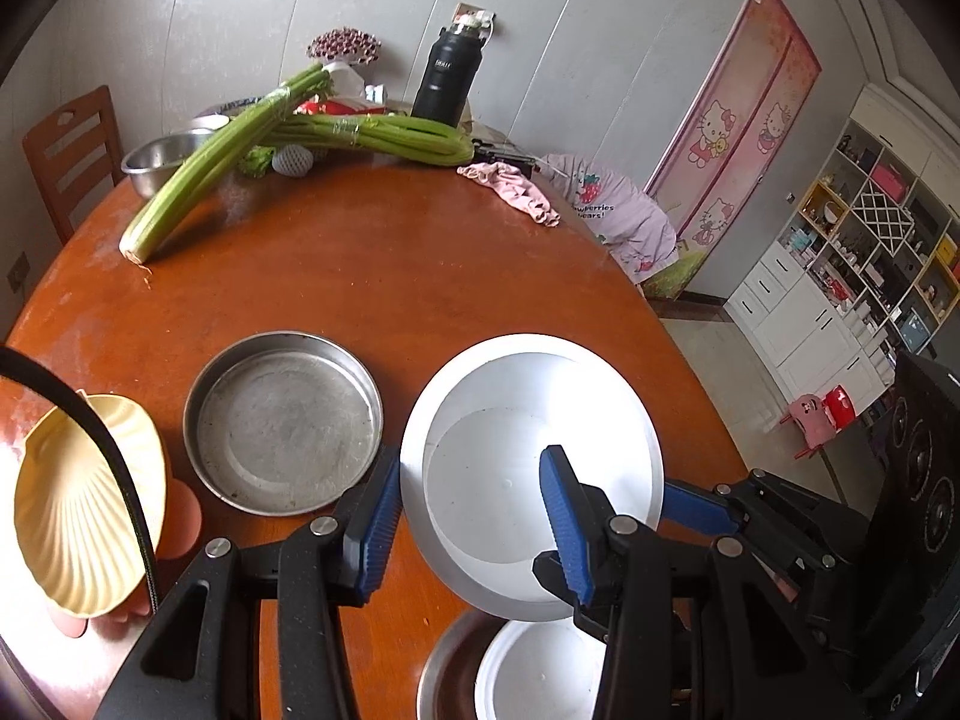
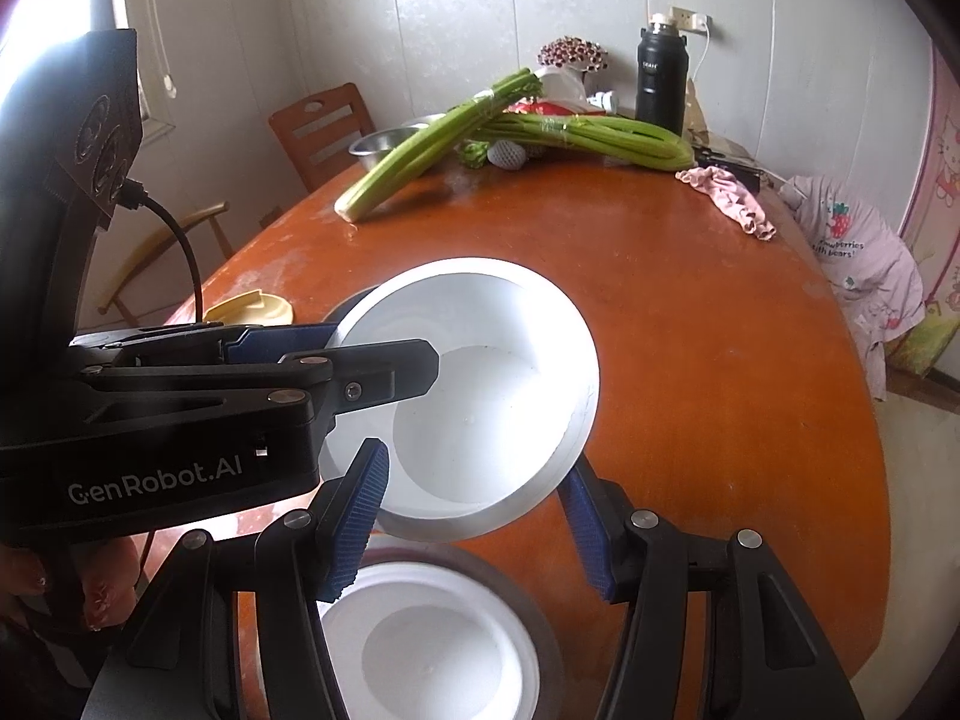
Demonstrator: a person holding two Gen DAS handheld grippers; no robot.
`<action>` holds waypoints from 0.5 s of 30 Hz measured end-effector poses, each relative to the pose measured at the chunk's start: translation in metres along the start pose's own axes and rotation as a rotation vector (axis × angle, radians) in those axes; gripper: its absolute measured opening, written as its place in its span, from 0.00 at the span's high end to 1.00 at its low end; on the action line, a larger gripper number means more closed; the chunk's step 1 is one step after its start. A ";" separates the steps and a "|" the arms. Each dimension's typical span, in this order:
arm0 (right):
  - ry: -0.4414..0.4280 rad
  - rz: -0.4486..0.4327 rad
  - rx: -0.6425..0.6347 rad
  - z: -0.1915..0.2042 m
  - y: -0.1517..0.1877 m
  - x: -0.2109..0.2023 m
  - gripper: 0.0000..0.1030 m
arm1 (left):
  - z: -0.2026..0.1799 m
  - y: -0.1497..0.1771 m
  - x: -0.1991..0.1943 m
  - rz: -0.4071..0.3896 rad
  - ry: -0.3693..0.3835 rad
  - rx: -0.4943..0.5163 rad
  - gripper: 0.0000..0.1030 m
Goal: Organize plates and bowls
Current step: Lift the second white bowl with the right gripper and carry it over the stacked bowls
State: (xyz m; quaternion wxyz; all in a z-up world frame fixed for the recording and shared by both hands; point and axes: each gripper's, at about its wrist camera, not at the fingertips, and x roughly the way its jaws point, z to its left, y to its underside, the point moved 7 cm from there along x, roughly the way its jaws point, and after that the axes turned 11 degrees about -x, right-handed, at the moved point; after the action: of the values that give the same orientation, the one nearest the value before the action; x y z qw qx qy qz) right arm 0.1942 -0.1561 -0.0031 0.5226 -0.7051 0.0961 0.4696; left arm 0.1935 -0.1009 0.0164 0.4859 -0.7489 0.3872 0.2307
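Note:
A large white plate (image 1: 534,420) is held tilted above the round table. My left gripper (image 1: 474,516) is shut on its near-left rim, one blue pad (image 1: 567,516) inside the plate and one pad outside. In the right wrist view the same plate (image 2: 480,396) hangs in front of my right gripper (image 2: 474,516), which is open with the plate's near rim between its fingers. Below it a smaller white plate (image 2: 432,648) lies in a metal pan (image 2: 543,630). A round metal pan (image 1: 282,420) and a cream shell-shaped dish (image 1: 84,504) sit to the left.
Celery bunches (image 1: 288,132), a steel bowl (image 1: 156,162), a black flask (image 1: 447,78) and a pink cloth (image 1: 516,186) lie at the table's far side. A wooden chair (image 1: 72,156) stands far left, another chair with clothes (image 1: 624,216) at the right.

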 end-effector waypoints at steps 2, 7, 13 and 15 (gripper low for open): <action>0.002 -0.013 -0.006 0.004 0.002 -0.008 0.42 | -0.003 0.004 -0.006 -0.011 -0.003 0.007 0.56; 0.009 -0.039 -0.015 0.012 0.009 -0.025 0.42 | -0.011 0.013 -0.021 -0.036 -0.005 0.024 0.56; 0.016 -0.059 -0.022 0.021 0.019 -0.042 0.42 | -0.017 0.025 -0.036 -0.051 -0.005 0.040 0.56; 0.016 -0.065 -0.024 0.024 0.022 -0.047 0.42 | -0.018 0.029 -0.039 -0.053 -0.002 0.043 0.56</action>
State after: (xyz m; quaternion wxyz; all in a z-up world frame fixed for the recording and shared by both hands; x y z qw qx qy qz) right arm 0.1413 -0.1626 0.0182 0.5281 -0.7180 0.0717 0.4477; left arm 0.1462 -0.1098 0.0361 0.5082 -0.7479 0.3718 0.2101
